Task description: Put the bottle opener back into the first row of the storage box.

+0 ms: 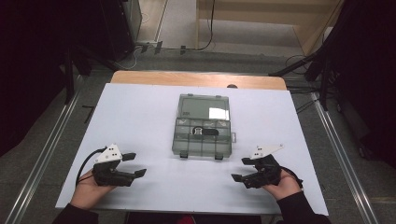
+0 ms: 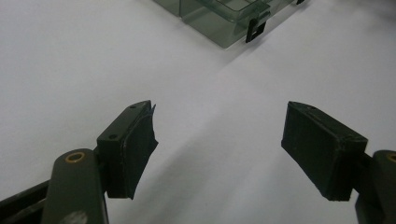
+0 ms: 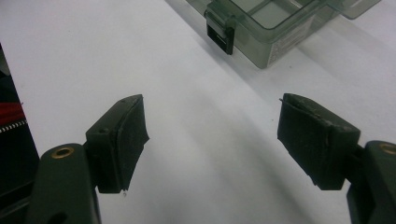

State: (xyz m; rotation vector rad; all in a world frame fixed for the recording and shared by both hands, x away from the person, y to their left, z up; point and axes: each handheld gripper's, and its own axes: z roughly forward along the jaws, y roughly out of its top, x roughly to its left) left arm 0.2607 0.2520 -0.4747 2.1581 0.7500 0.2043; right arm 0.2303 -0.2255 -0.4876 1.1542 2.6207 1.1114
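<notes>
A clear, smoke-tinted plastic compartment box (image 1: pixel 202 126) lies flat near the middle of the white table top (image 1: pixel 140 116), its lid shut, with two small black latches along the edge that faces the person. In the high view a small black-and-white item sits inside one of the middle compartments; what it is cannot be told. That view also shows the whole layout: the left gripper (image 1: pixel 132 164) rests low on the table at the near left, held in the person's left hand (image 1: pixel 88 190), and the right gripper (image 1: pixel 241 169) rests at the near right in the right hand (image 1: pixel 282 189). Both are well apart from the box, one on each side of its near edge, with their tips turned inward toward the space in front of it.

The left gripper view adds the close detail that the high view lacks: the left gripper (image 2: pixel 219 133) has its two black jaws spread wide, bare white table between them, and a corner of the box (image 2: pixel 219 18) with one latch lies farther ahead. The right gripper view shows the same of the right gripper (image 3: pixel 212 130): jaws wide apart, nothing held, and the box (image 3: pixel 275 23) ahead with a black latch on its near wall. At its left edge the table ends against a dark area with a red strip.
</notes>
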